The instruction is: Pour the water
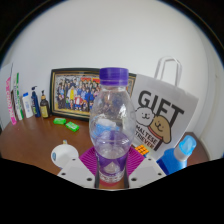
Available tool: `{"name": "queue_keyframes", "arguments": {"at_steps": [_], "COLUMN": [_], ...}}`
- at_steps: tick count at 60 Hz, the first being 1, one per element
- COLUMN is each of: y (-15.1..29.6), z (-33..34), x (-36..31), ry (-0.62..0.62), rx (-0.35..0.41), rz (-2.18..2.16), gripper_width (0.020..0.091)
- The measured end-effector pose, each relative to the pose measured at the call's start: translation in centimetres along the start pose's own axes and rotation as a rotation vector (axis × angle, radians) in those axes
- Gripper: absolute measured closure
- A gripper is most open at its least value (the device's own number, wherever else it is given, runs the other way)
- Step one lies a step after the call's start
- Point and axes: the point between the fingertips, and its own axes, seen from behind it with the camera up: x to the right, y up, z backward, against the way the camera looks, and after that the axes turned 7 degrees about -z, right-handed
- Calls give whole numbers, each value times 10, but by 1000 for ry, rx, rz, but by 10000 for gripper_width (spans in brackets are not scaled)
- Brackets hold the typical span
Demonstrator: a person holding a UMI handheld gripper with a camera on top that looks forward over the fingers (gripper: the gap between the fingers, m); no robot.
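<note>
A clear plastic water bottle (pixel 111 120) with a purple cap stands upright between my fingers, its base low between the purple pads (pixel 92 160). My gripper (pixel 111 166) is shut on the bottle, both pads pressing its lower body. The bottle holds water up to about mid-height. Just right of the fingers a blue bottle top with a white collar (pixel 176 157) pokes up. No cup or receiving vessel shows.
A wooden table (pixel 30 145) carries a framed group photo (pixel 75 95), several tubes and small bottles (pixel 25 103) beside it, two green erasers (pixel 66 124), a white round object (pixel 63 155) and a white "GIFT" bag (pixel 160 115). A white wall stands behind.
</note>
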Motion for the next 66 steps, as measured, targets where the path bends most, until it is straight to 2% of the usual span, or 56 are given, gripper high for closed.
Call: {"name": "queue_keyframes", "arguments": {"at_steps": [19,33,34,37,49,52,60,62,66], "y": [-59,-92,-86,-86,-84,-84,-87,-89,-88], "z": [-42,-64,-64,-65,-70,-70,-70,-68,-61], "x": [-11,-10,-10,-7,-4,-5,-3,-1,1], "ry": [85,63,66,62,44,39,21,8,-15], "rx": [48,39,69,80,93,97,68,49,32], "rz": [-112,-137,-141,-136,-142,-129,-125,-129,-136], "gripper_width": [775,765,767,770,747,725,604,530,331]}}
